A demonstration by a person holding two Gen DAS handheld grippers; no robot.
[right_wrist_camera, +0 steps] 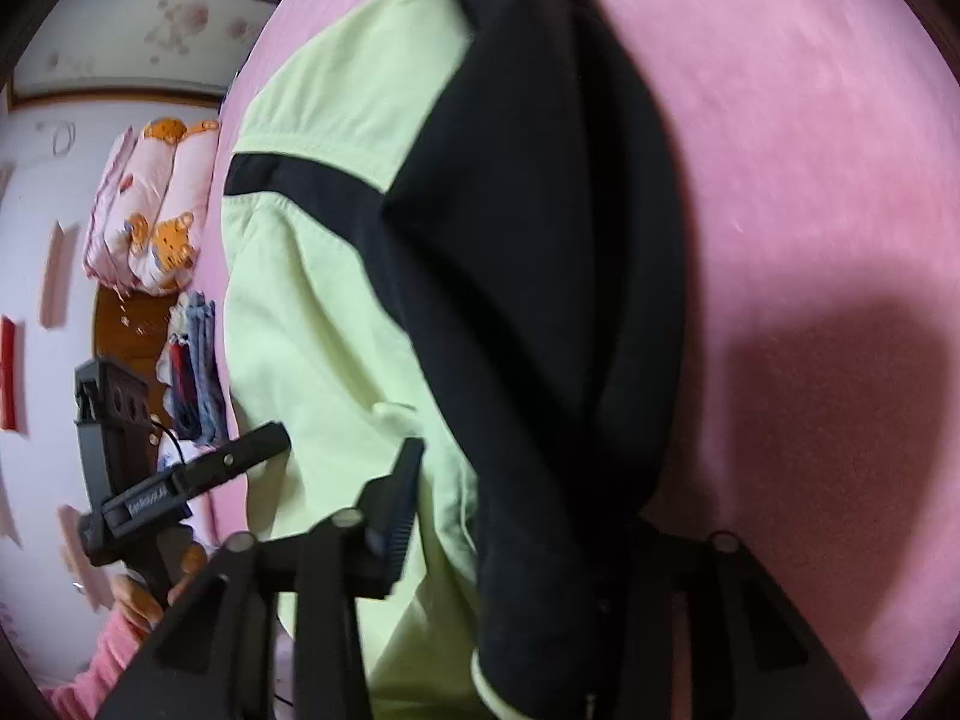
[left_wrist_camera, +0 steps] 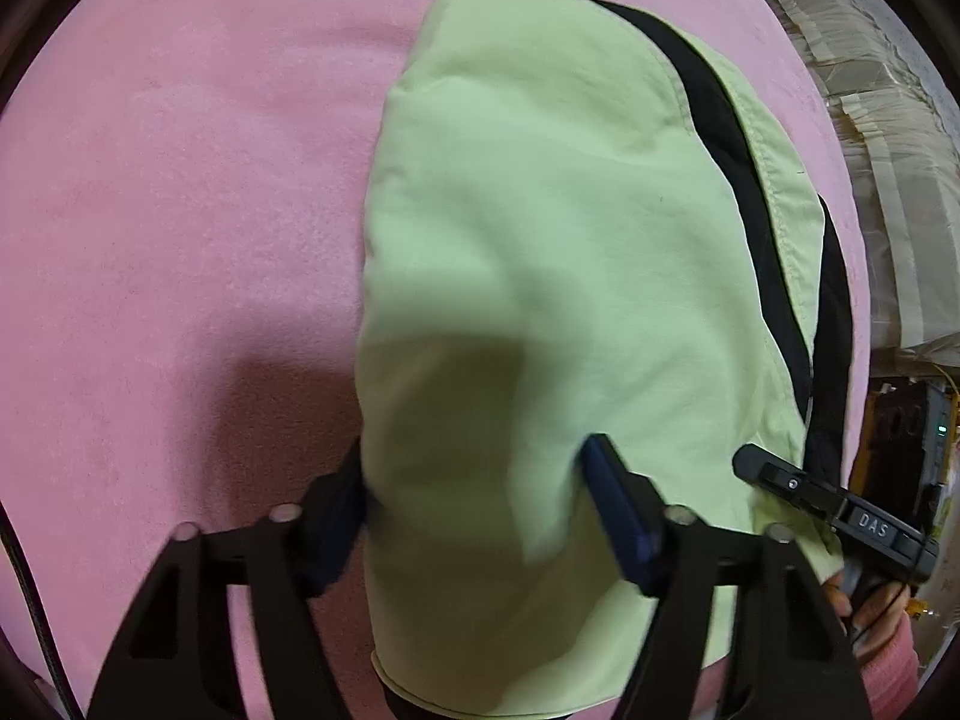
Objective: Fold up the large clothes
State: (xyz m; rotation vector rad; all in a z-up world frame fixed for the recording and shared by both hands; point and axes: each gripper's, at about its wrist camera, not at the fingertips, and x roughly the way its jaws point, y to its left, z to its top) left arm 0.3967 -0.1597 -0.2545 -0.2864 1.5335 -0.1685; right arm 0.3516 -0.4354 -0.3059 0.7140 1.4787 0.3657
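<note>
Green-and-black jacket (left_wrist_camera: 540,240) draped over pink blanket (left_wrist_camera: 180,210).

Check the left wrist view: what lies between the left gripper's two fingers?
Between the left gripper's fingers lies the near end of the light green garment, spread on the pink blanket. The left wrist view shows it.

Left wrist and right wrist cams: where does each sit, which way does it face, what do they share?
Left wrist: on the left gripper, looking along its fingers down at the jacket on the pink blanket; the right gripper and its hand show at right.
Right wrist: on the right gripper, facing the jacket's black side, room at left; the left gripper and hand show at left.
Shared: jacket, blanket, each other's gripper.
</note>
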